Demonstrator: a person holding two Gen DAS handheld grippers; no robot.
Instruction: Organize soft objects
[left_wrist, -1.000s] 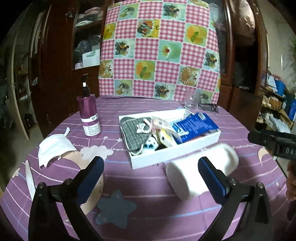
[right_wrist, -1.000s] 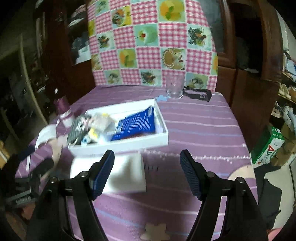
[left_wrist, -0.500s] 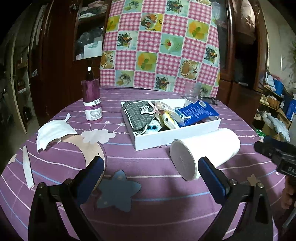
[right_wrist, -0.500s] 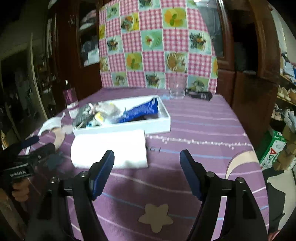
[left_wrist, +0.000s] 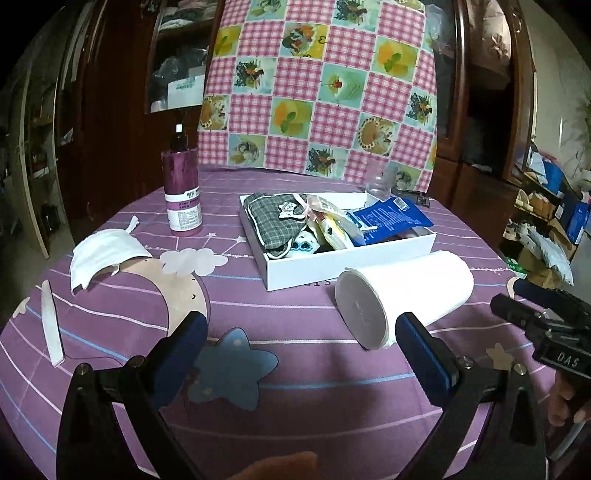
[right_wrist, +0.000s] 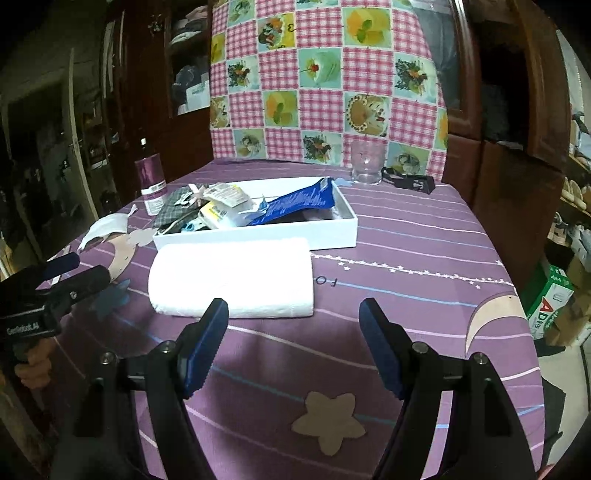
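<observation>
Purple tablecloth (right_wrist: 424, 236) lies bare right of roll (right_wrist: 232, 280); both grippers' fingers (left_wrist: 188, 332) apart.

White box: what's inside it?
The white box holds a grey plaid pouch, a blue packet and yellow-white sachets, piled up. A small white-blue item peeks out; whatever lies beneath is covered.

Left gripper (left_wrist: 301, 332), right gripper (right_wrist: 293, 319): agape; empty

Dim room, light falling from above onto the purple tablecloth (left_wrist: 295, 332); the white paper roll (right_wrist: 232, 280) glares, nearly blown out. Cabinets (right_wrist: 147, 92) sink into murk. Fisheye bends the edges, corners go black; focus fairly sharp
</observation>
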